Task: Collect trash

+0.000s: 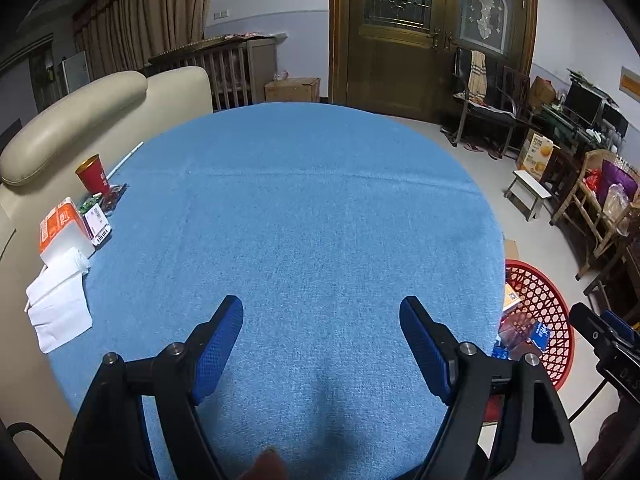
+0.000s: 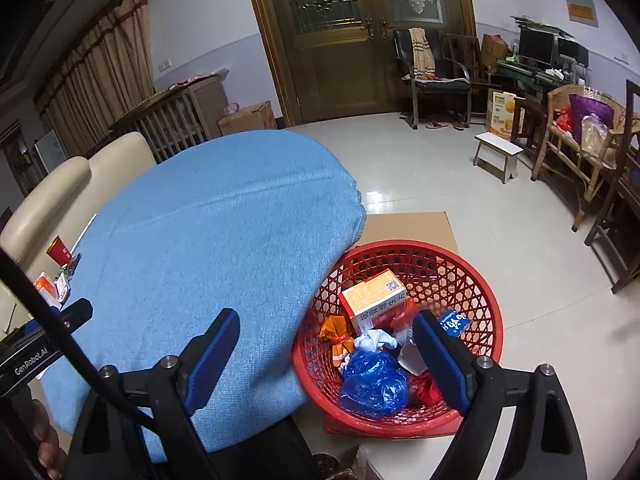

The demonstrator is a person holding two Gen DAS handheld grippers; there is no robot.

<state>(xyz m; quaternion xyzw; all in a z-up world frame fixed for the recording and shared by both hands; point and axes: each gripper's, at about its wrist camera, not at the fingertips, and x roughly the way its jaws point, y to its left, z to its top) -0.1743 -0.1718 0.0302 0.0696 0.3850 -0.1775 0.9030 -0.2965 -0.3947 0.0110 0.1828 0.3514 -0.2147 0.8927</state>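
A red plastic basket [image 2: 472,264] stands on the floor right of the blue-clothed table [image 2: 224,248]. In it lie an orange box [image 2: 372,298], a blue plastic bag [image 2: 374,384], crumpled paper [image 2: 376,340] and other wrappers. My right gripper [image 2: 326,318] hovers open over the table edge and the basket, with nothing between its fingers. My left gripper [image 1: 322,306] is open above the bare blue cloth [image 1: 320,208], holding nothing. At the table's left edge sit a red cup [image 1: 94,174], an orange-and-white packet [image 1: 60,226], a small box [image 1: 98,226] and white tissues [image 1: 58,304].
A beige sofa [image 1: 80,116] flanks the table's left. A cardboard sheet [image 2: 408,226] lies under the basket [image 1: 536,316]. A small white stool [image 2: 498,154], wooden chairs [image 2: 580,152], and wooden doors [image 2: 352,36] stand farther off across the tiled floor [image 2: 500,216].
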